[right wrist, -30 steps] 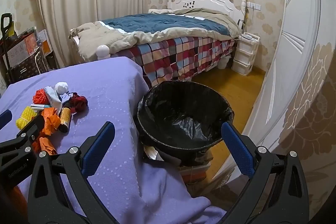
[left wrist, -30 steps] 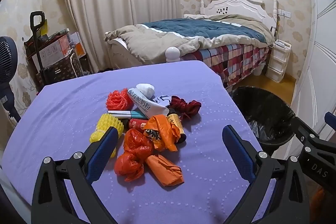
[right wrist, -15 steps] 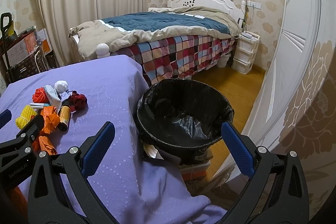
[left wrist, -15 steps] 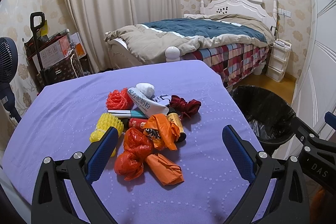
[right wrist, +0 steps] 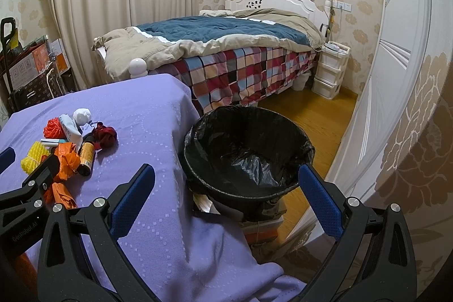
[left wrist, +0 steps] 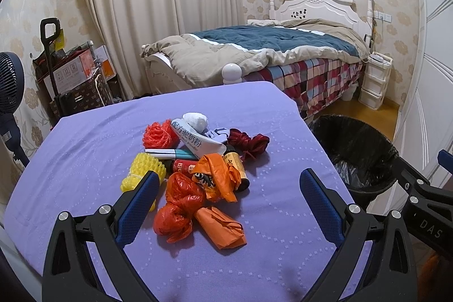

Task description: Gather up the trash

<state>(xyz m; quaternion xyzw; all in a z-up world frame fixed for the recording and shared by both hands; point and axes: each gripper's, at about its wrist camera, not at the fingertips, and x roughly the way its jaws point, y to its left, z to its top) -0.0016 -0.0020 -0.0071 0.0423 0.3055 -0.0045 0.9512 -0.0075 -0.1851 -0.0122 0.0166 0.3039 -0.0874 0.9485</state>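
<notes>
**Nothing binned yet: the whole pile waits on the desk**

The trash (left wrist: pixel 195 169) lies heaped near the middle of the purple desk (left wrist: pixel 85 137): a yellow foam net (left wrist: pixel 141 171) at the left, a red net (left wrist: pixel 158 133) and a white wad (left wrist: pixel 195 119) at the far side, a dark red bundle (left wrist: pixel 249 142) at the right, and orange bags (left wrist: pixel 218 180) and a red bag (left wrist: pixel 178 205) nearest. A pouch, a can and a small bottle sit among them, touching one another.

The bin (right wrist: pixel 246 154), lined with a black bag, stands just off the desk's right edge. From the right wrist view it looks empty, so by my reading the job is at its start and every piece is left to move.

The left gripper (left wrist: pixel 229 194) hovers above the near side of the heap, jaws wide apart and holding nothing. The right gripper (right wrist: pixel 226 188) hangs over the gap between desk and bin, jaws likewise wide and empty.
</notes>
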